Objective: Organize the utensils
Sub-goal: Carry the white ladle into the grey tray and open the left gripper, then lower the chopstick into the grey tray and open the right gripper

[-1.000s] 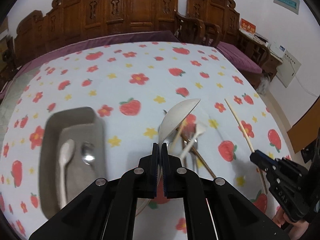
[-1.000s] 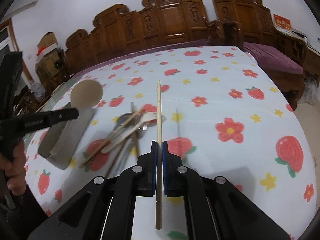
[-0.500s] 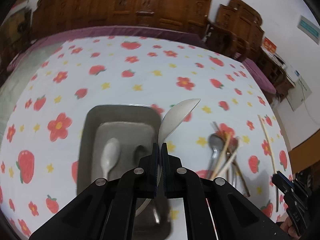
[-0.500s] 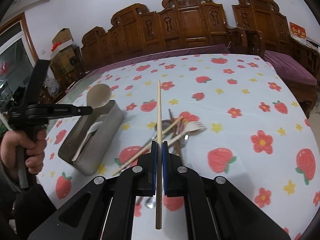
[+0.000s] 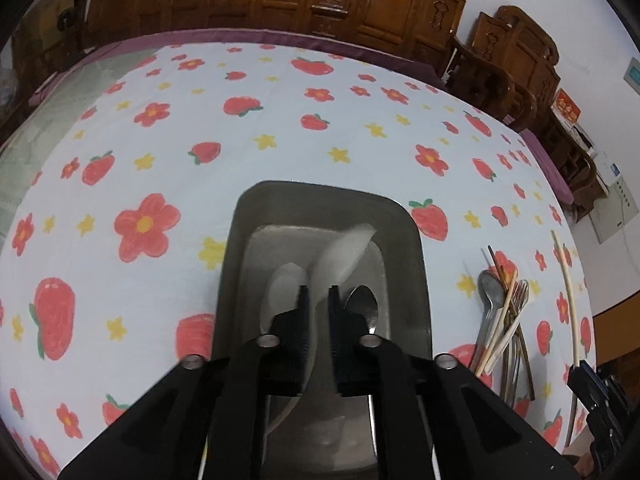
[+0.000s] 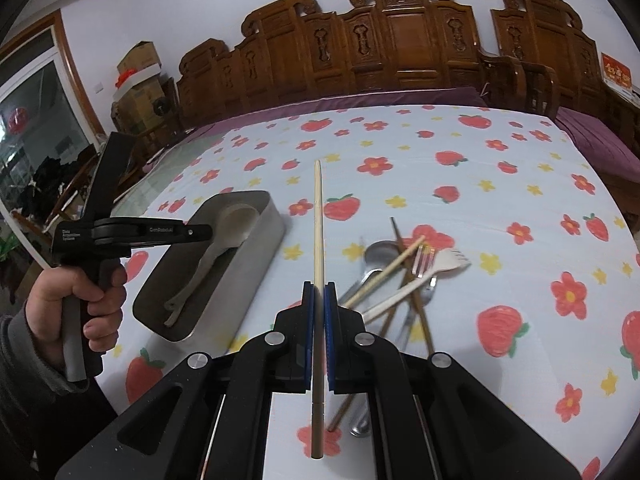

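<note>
**Spoon Dropping Into the Tin**

The left gripper (image 5: 318, 300) has its fingers spread over the grey metal tray (image 5: 416, 264); the pale plastic spoon (image 5: 344, 252) falls in. The right gripper (image 6: 319, 300) pinches a long wooden chopstick (image 6: 318, 240), which I think goes next.

I see a table under a white cloth (image 6: 460, 200) printed with strawberries and flowers. A grey metal tray (image 6: 256, 256) sits on it to my left. To its right lies a loose heap of cutlery (image 6: 404, 276): a pale fork (image 6: 444, 266), a metal fork, chopsticks and what looks like a metal spoon (image 5: 491, 292), though overlap makes it hard to count.
</note>
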Motion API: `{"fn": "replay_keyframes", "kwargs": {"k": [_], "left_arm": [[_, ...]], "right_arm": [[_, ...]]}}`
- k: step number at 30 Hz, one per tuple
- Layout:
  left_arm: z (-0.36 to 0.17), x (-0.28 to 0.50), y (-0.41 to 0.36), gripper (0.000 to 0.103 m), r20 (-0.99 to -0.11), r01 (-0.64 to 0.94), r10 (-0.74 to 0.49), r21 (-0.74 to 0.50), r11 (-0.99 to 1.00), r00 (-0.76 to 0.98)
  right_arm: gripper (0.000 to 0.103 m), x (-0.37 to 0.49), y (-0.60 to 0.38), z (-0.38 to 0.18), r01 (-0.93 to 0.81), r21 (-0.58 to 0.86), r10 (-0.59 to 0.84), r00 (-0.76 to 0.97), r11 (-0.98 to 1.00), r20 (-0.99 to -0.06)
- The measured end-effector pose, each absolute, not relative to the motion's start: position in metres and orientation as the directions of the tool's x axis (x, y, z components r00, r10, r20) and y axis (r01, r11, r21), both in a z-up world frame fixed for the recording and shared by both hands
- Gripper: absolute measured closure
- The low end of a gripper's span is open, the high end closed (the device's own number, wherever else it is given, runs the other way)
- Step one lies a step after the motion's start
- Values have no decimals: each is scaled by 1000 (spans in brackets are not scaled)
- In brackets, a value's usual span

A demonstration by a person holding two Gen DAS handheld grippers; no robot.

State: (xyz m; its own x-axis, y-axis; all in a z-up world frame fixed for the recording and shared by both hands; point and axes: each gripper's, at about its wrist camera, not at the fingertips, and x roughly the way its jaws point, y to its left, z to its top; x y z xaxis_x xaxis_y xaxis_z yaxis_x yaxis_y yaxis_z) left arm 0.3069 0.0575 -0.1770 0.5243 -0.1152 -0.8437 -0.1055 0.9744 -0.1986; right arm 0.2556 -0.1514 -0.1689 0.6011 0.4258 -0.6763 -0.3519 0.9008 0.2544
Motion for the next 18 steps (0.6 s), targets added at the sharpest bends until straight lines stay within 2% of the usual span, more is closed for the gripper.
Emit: {"fn": "replay_keyframes", "kwargs": {"k": [2, 6, 15, 18], "left_arm": [[-171, 301, 57, 84, -831, -81, -93, -164, 983, 548], [-157, 286, 56, 84, -793, -30, -15, -43, 999, 610], [-142, 257, 85, 82, -743, -38, -3, -38, 999, 669], [-139, 250, 96, 76, -728, -44, -5, -48, 998, 685]], "right_arm": [[97, 257, -144, -168, -359, 255, 431, 595, 898, -678], [97, 258, -129, -168, -376, 248, 436, 587, 893, -682], [97, 262, -83, -168, -427, 259, 476, 549, 866, -687], [97, 264, -65, -168, -447, 268, 494, 530, 854, -689]]}}
